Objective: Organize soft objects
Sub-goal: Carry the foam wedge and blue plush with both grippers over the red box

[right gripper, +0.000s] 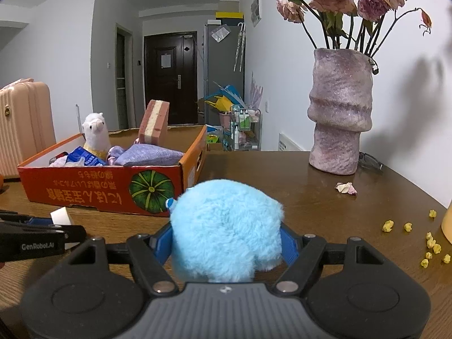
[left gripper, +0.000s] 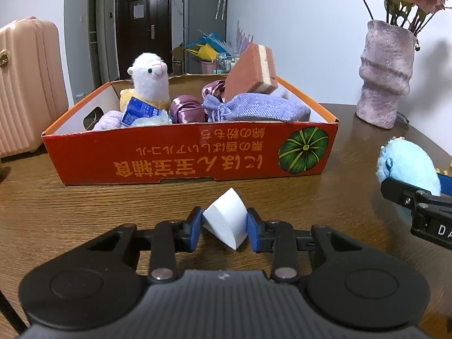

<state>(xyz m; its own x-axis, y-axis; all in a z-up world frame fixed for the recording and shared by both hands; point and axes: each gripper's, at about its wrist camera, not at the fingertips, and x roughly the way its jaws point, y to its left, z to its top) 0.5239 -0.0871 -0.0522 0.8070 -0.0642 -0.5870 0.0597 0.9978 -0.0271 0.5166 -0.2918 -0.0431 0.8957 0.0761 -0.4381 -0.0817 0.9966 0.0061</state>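
My left gripper (left gripper: 225,227) is shut on a white wedge sponge (left gripper: 226,220), held above the wooden table in front of the red cardboard box (left gripper: 197,155). My right gripper (right gripper: 226,237) is shut on a fluffy blue plush toy (right gripper: 226,228); the toy also shows at the right in the left wrist view (left gripper: 406,163). The box (right gripper: 99,189) holds a white alpaca plush (left gripper: 149,82), a lilac pouch (left gripper: 254,107), a purple satin bag (left gripper: 186,107), a blue packet (left gripper: 138,113) and a pink sponge (left gripper: 251,70) standing on edge.
A tall purple vase (right gripper: 339,110) with dried roses stands at the back right of the table. Yellow crumbs (right gripper: 429,243) and a fallen petal (right gripper: 346,188) lie on the right. A pink suitcase (left gripper: 28,84) stands left of the table.
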